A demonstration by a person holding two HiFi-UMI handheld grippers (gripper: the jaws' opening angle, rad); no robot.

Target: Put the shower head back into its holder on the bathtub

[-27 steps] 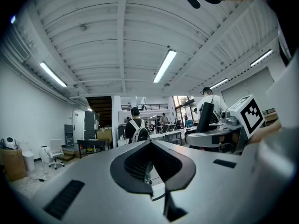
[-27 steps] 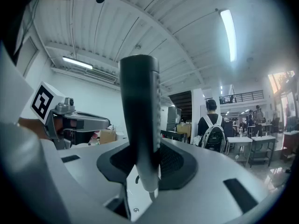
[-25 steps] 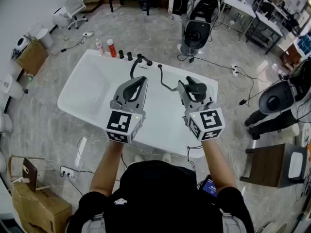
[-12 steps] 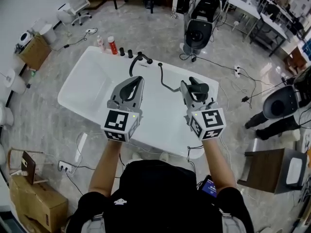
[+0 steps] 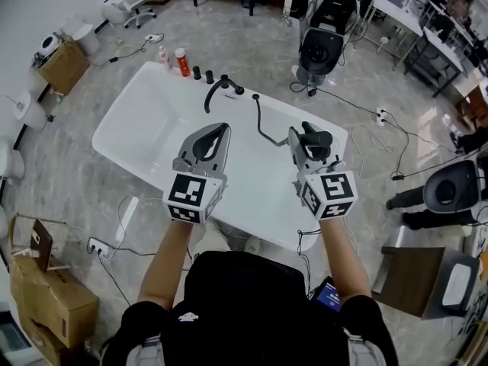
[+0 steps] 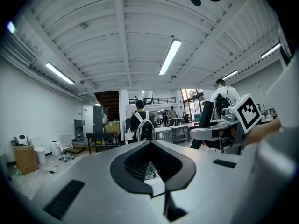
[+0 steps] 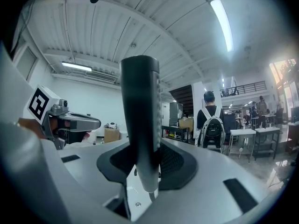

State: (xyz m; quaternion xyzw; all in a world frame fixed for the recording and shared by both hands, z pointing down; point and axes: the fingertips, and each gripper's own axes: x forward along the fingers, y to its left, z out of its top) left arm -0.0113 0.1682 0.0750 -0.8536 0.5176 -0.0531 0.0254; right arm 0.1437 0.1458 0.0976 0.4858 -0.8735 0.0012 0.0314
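In the right gripper (image 5: 302, 137): the shower head (image 5: 315, 137), clamped by its handle between jaws that stand part-way apart around it.
Left gripper (image 5: 216, 131): jaws closed together with nothing between them; it is level with the right one, to its left over the tub.
Where the shower head is: in the air above the near right part of the bathtub (image 5: 137, 139), well apart from the far rim.
Long axis: in the right gripper view the handle (image 7: 140, 120) stands upright across the jaws, crosswise to the line the gripper points along. It sticks out far above the pads and only a little below them.
Way to the holder: ahead and to the left of the right gripper, on the far rim where the dark fittings (image 5: 221, 88) stand. Which fitting is the holder I cannot tell.
Hose (image 5: 267, 128): it runs from a slim post (image 5: 255, 97) on that rim, bends over the tub and reaches the shower head, so it looks slack.
Nearer hand: the left gripper's tips are a little nearer the fittings, but the right one carries the load, so the placing likely falls to it.
Look of the shower head: a dark, smooth, slim bar with rounded edges, paler at its lower end.
Next move, as a judgement: forward and left, then lower end down into the holder.
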